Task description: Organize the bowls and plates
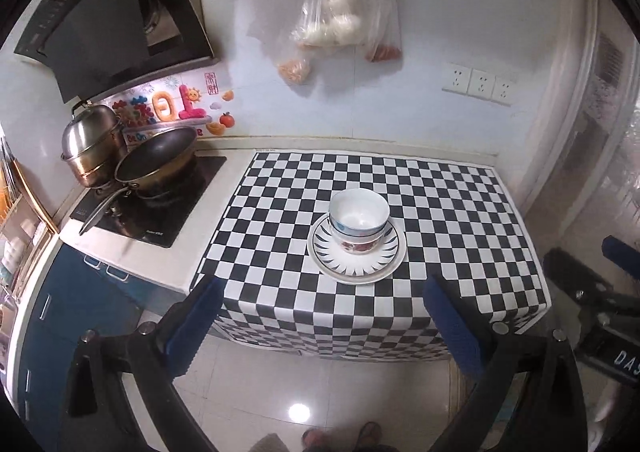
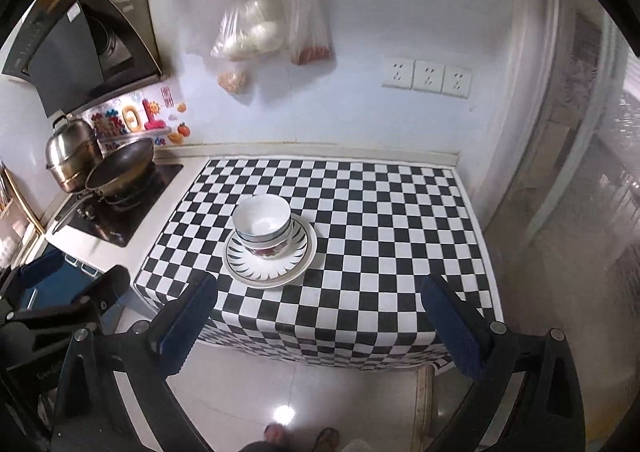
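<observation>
White bowls (image 1: 359, 216) (image 2: 262, 220) are nested in a stack, the lowest with a red flower pattern. The stack sits on a plate with black leaf marks (image 1: 357, 268) (image 2: 260, 268), which rests on a plain white plate. All stand on the black-and-white checkered table (image 1: 460, 211) (image 2: 380, 219). My left gripper (image 1: 324, 294) is open, held back from the table's front edge with nothing between its blue pads. My right gripper (image 2: 320, 292) is also open and empty, at the same distance. Each gripper shows at the edge of the other's view.
A stove (image 1: 152, 207) to the left carries a dark wok (image 1: 158, 157) and a steel steamer pot (image 1: 94, 149). Plastic bags of food (image 1: 332, 23) hang on the wall above the table. Wall sockets (image 1: 478, 83) are at the right. The person's feet (image 1: 340, 436) stand on the tiled floor.
</observation>
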